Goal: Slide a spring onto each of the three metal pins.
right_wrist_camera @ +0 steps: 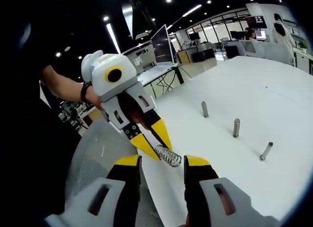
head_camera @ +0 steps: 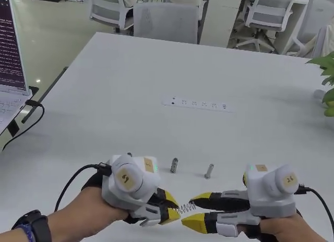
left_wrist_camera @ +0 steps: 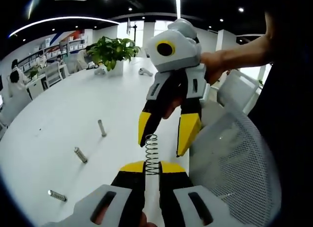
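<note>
My left gripper (head_camera: 175, 208) is shut on one end of a small metal spring (head_camera: 187, 206) near the table's front edge. The spring (left_wrist_camera: 152, 151) points from its jaws (left_wrist_camera: 152, 166) toward the right gripper (left_wrist_camera: 164, 139). My right gripper (head_camera: 192, 210) is open, and the spring's free end (right_wrist_camera: 168, 155) lies between its yellow fingertips (right_wrist_camera: 195, 161). Three short pins stand beyond the grippers. The bare pin (head_camera: 209, 171) is on the right. The middle pin (head_camera: 174, 165) wears a spring. The far pin (right_wrist_camera: 204, 109) also looks coiled.
A white power strip (head_camera: 196, 104) lies across the middle of the white table (head_camera: 130, 85). A laptop (head_camera: 10, 59) and a cable (head_camera: 31, 114) sit at the left edge. Grey chairs (head_camera: 166, 23) stand behind; a plant (head_camera: 326, 80) is at the right.
</note>
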The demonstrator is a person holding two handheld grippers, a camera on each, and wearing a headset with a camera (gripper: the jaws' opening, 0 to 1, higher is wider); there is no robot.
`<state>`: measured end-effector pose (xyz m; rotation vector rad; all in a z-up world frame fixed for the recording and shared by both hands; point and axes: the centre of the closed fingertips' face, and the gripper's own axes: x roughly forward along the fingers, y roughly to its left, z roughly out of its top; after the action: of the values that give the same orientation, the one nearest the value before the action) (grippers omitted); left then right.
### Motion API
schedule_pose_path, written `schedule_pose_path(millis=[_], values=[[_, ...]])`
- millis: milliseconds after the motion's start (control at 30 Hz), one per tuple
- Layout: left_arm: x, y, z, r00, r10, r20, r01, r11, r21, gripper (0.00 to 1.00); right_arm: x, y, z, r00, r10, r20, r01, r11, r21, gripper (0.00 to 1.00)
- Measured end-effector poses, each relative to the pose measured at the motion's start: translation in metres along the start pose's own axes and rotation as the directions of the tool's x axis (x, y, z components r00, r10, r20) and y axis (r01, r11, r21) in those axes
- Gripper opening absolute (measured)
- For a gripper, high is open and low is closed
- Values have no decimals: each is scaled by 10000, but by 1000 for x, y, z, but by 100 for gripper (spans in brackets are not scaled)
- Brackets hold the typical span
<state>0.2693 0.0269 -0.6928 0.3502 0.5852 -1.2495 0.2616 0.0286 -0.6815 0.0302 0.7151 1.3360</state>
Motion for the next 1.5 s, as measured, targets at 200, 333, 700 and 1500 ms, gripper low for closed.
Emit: schedule_pose_path(millis=[200, 333, 700, 1500], values=[[-1, -2, 2, 10000, -94, -11, 94, 9997, 240, 2, -1, 0, 1, 10000, 39, 78, -39, 10000, -8, 24], [-2, -3, 4, 9999, -168, -6, 168, 9986, 495, 2, -3, -1, 2, 9999, 59, 109, -59, 10000, 3, 20], [-2, -9, 6, 9996, -285, 10, 283, 9952, 935, 2, -6, 2, 6, 9995, 252, 186, -246, 9992, -330, 10], [2, -8, -3, 9999, 151, 67, -157, 9958, 901, 3, -5, 6, 8, 9999, 92, -100, -99, 9979, -639, 8]])
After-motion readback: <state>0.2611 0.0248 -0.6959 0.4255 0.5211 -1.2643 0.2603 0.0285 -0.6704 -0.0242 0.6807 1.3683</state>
